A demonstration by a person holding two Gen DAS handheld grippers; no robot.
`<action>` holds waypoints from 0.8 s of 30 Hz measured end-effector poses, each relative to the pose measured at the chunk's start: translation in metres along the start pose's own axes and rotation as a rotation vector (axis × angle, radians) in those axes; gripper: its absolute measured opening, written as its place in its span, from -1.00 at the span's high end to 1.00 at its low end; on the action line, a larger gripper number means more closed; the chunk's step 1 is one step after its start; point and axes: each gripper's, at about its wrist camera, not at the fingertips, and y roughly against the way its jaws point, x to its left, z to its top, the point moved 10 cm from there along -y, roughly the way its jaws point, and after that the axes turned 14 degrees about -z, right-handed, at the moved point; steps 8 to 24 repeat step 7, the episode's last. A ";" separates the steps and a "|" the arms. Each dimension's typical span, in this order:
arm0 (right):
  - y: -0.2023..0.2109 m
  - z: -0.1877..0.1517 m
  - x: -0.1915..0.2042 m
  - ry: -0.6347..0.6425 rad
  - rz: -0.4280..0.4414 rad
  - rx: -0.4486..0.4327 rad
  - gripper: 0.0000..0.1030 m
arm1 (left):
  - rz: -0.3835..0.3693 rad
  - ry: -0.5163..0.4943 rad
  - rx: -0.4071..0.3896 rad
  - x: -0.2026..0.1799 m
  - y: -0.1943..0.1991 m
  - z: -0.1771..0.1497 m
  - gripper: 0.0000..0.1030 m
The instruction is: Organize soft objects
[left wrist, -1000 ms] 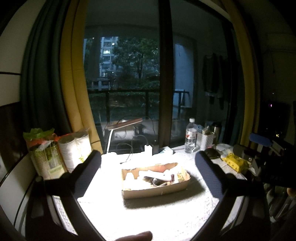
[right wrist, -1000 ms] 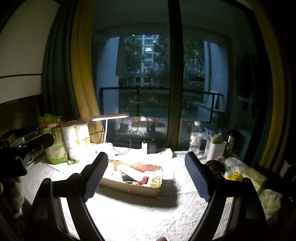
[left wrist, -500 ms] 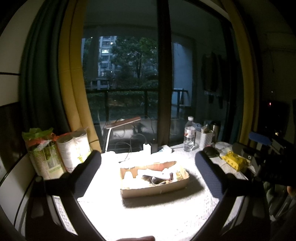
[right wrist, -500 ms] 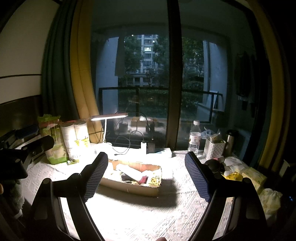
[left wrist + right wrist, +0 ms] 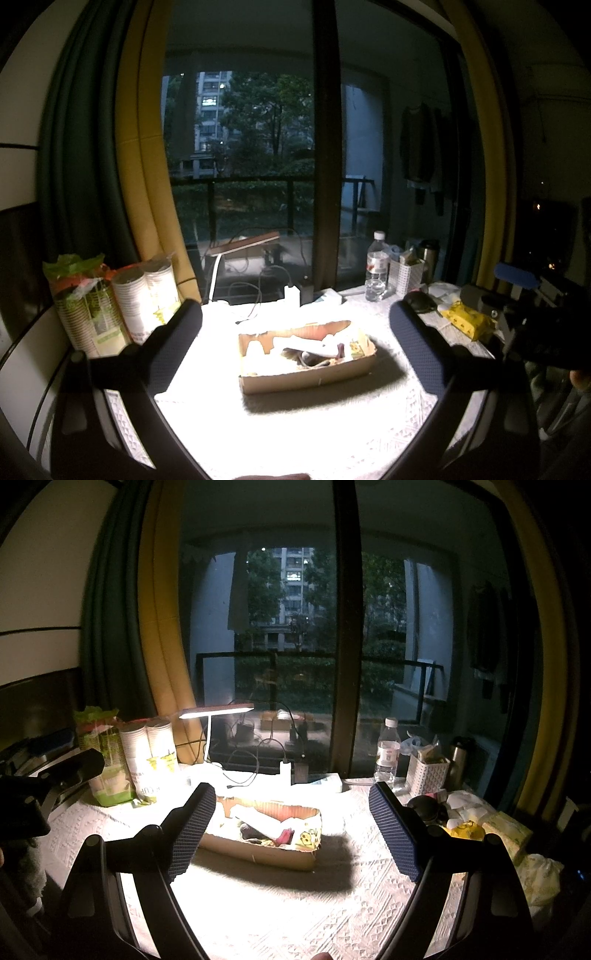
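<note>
A shallow cardboard box [image 5: 306,376] [image 5: 258,849] lies in the middle of the lamp-lit white tablecloth. Soft items fill it: white cloth pieces, a dark one, a pink one [image 5: 284,836] and a yellow patterned one [image 5: 308,836]. My left gripper [image 5: 295,325] hovers open in front of the box, well above the cloth, with nothing between its fingers. My right gripper [image 5: 291,805] is also open and empty, held back from the box. Each gripper shows at the edge of the other's view.
Stacks of paper cups [image 5: 147,760] and a green bag [image 5: 99,753] stand at the left. A desk lamp [image 5: 216,712] and cables sit behind the box. A water bottle [image 5: 387,753], white basket [image 5: 426,773], flask and yellow packets [image 5: 469,321] crowd the right.
Both views have drifted slightly back and up from the table; the box sits a little lower and smaller. Neither gripper's fingers have moved.
</note>
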 end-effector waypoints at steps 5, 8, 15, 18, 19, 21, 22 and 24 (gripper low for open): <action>-0.001 -0.004 -0.003 0.000 -0.001 0.003 -0.69 | 0.004 0.000 0.000 -0.002 0.000 -0.001 -0.98; -0.001 -0.005 -0.004 0.000 -0.001 0.004 -0.69 | 0.002 -0.001 0.001 -0.002 0.000 -0.001 -0.98; -0.001 -0.005 -0.004 0.000 -0.001 0.004 -0.69 | 0.002 -0.001 0.001 -0.002 0.000 -0.001 -0.98; -0.001 -0.005 -0.004 0.000 -0.001 0.004 -0.69 | 0.002 -0.001 0.001 -0.002 0.000 -0.001 -0.98; -0.001 -0.005 -0.004 0.000 -0.001 0.004 -0.69 | 0.002 -0.001 0.001 -0.002 0.000 -0.001 -0.98; -0.001 -0.005 -0.004 0.000 -0.001 0.004 -0.69 | 0.002 -0.001 0.001 -0.002 0.000 -0.001 -0.98; -0.001 -0.005 -0.004 0.000 -0.001 0.004 -0.69 | 0.002 -0.001 0.001 -0.002 0.000 -0.001 -0.98; -0.001 -0.005 -0.004 0.000 -0.001 0.004 -0.69 | 0.002 -0.001 0.001 -0.002 0.000 -0.001 -0.98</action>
